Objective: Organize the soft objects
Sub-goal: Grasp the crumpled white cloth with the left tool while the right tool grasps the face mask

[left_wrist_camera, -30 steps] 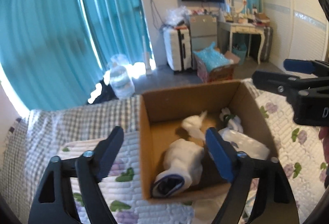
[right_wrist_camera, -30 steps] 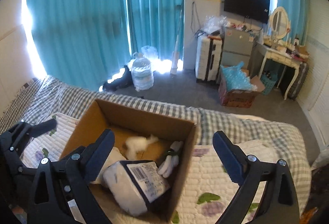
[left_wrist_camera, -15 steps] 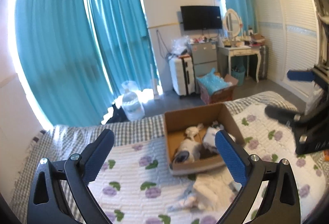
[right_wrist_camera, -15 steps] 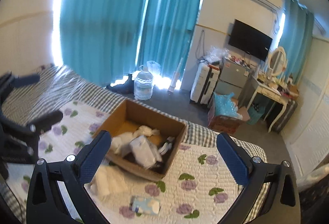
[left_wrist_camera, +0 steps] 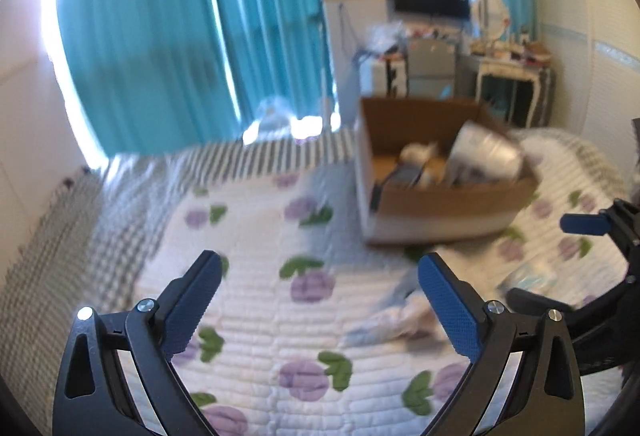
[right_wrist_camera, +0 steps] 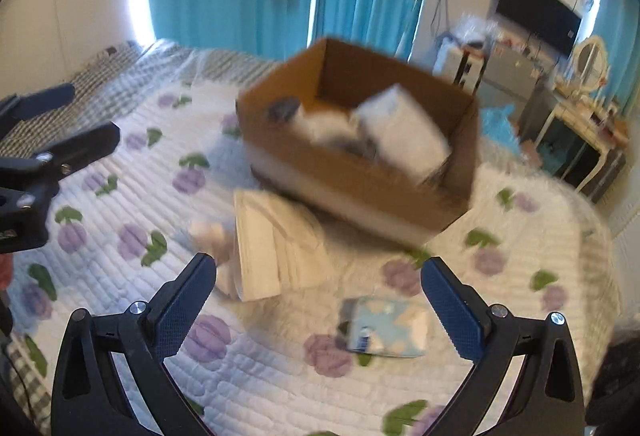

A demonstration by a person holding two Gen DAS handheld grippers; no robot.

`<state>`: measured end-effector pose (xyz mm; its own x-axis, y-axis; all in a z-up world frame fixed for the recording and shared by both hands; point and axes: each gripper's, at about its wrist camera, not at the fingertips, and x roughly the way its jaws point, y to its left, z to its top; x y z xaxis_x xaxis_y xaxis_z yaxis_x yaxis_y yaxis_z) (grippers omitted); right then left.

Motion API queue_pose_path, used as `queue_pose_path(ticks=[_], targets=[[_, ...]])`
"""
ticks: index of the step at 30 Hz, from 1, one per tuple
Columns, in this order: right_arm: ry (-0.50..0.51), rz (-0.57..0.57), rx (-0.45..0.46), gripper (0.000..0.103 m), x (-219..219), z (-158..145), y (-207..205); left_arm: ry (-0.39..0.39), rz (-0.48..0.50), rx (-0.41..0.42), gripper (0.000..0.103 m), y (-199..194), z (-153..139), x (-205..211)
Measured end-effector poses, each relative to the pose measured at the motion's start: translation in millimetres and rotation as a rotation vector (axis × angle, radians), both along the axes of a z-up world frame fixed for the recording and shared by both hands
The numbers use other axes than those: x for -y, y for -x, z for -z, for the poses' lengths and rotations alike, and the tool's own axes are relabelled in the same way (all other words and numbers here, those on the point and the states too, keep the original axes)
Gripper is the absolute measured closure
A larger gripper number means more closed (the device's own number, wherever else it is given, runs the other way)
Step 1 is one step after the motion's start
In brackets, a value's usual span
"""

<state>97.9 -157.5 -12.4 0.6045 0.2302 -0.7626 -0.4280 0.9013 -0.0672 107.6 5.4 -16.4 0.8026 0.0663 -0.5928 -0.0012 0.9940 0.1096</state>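
A brown cardboard box (right_wrist_camera: 360,180) stands on the quilted bed and holds a white wrapped pack (right_wrist_camera: 400,128) and rolled white socks (right_wrist_camera: 320,122). It also shows in the left wrist view (left_wrist_camera: 448,200). A folded white cloth (right_wrist_camera: 276,244) lies in front of the box. A light blue tissue pack (right_wrist_camera: 384,326) lies nearer, between my right fingers. My right gripper (right_wrist_camera: 318,296) is open and empty above the quilt. My left gripper (left_wrist_camera: 318,300) is open and empty, with crumpled white fabric (left_wrist_camera: 400,320) beside its right finger.
The bed quilt (left_wrist_camera: 280,276) is white with purple flowers, with a checked blanket (left_wrist_camera: 120,204) at its far edge. Teal curtains (left_wrist_camera: 180,36), a suitcase, a dresser (left_wrist_camera: 516,76) and a wall TV (right_wrist_camera: 536,12) stand beyond the bed.
Both grippers have come down closer to the bed and box after pulling far back half a second ago. Both stay open and empty. The view is motion-blurred.
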Motion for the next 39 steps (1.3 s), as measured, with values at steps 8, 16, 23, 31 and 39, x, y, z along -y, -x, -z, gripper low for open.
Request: queue_pose_path(ticks=[8, 16, 23, 31, 39], targets=[[-0.090, -0.047, -0.095, 0.015, -16.5, 47.6, -32.1, 0.019, -0.009, -0.097, 0.003, -9.5, 53.8, -9.1], [-0.084, -0.022, -0.109, 0.090, -4.4, 55.8, -33.9, 0.033, 0.055, -0.101, 0.003, -4.4, 58.4, 5.8], [-0.120, 0.040, -0.041, 0.093, 29.9, 28.8, -18.0, 0.066, 0.121, -0.122, 0.005, -5.7, 62.2, 25.9], [-0.137, 0.078, -0.035, 0.093, 46.7, 24.9, -17.2, 0.116, 0.218, -0.250, 0.064, -35.9, 97.3, 46.0], [-0.130, 0.086, -0.037, 0.093, 49.2, 26.7, -14.0, 0.140, 0.247, -0.246, 0.090, -17.2, 88.0, 46.6]])
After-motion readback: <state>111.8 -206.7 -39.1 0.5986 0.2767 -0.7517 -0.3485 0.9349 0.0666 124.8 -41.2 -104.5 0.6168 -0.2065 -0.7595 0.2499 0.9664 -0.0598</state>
